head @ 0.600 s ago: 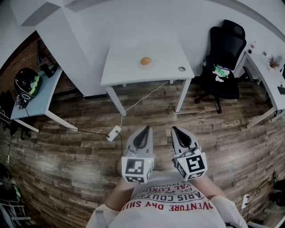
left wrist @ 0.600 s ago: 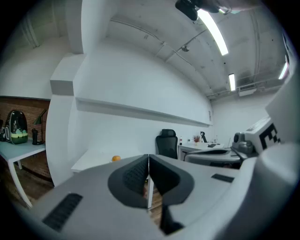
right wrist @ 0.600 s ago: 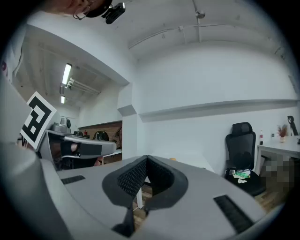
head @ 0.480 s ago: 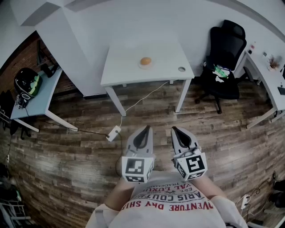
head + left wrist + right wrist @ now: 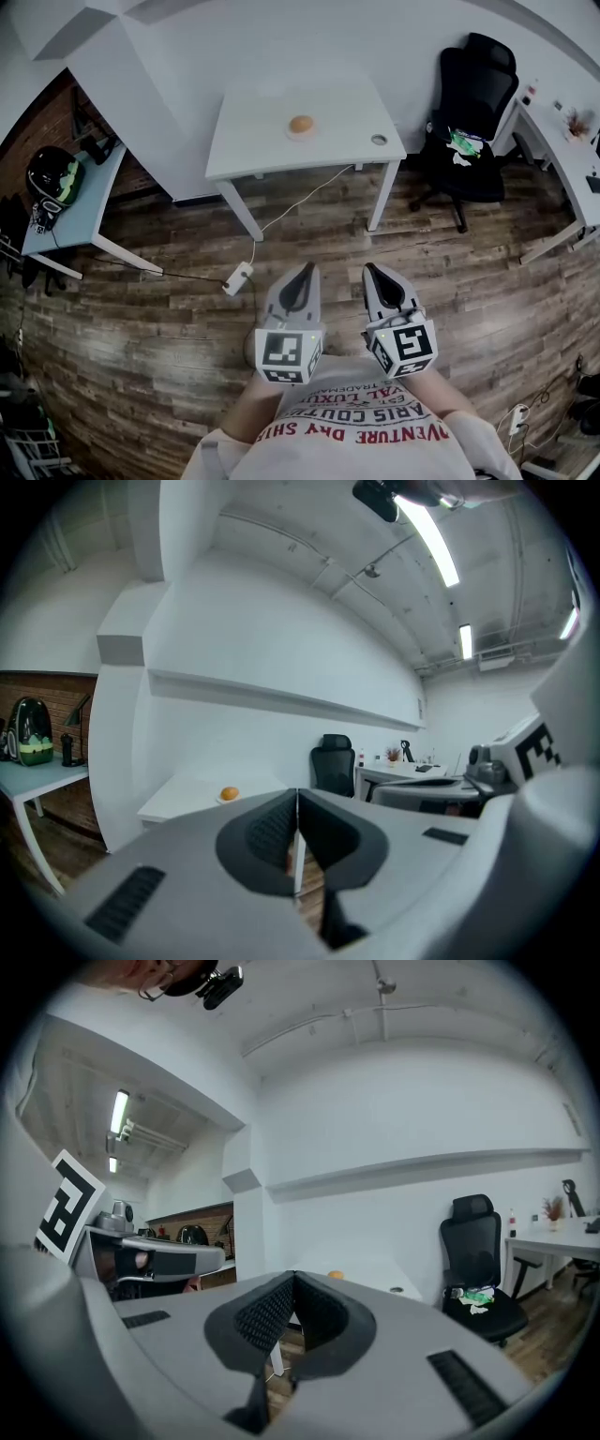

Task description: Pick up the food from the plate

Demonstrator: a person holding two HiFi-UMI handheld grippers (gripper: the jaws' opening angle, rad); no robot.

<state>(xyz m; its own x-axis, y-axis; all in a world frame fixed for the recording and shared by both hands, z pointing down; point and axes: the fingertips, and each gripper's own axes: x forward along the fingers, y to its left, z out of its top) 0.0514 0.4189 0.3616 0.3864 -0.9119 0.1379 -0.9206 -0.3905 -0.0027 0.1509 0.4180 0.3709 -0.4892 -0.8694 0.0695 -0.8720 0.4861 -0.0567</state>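
Note:
An orange round piece of food point(image 5: 301, 123) lies on a small plate point(image 5: 301, 132) near the middle of a white table point(image 5: 272, 150) across the room. The food point(image 5: 229, 794) also shows small and far off in the left gripper view, and as an orange speck point(image 5: 335, 1275) in the right gripper view. My left gripper point(image 5: 307, 272) and right gripper point(image 5: 370, 270) are held side by side close to the person's chest, pointing toward the table. Both are shut with nothing between the jaws. A stretch of wooden floor separates them from the table.
A black office chair point(image 5: 472, 112) stands right of the table, beside a white desk point(image 5: 558, 159). A power strip point(image 5: 235, 278) with its cable lies on the floor before the table. A light-blue side table point(image 5: 66, 211) with a helmet point(image 5: 52, 175) stands at left.
The view has shifted slightly: the table and food sit a little higher and further left in the head view. Both grippers remain shut in the same place.

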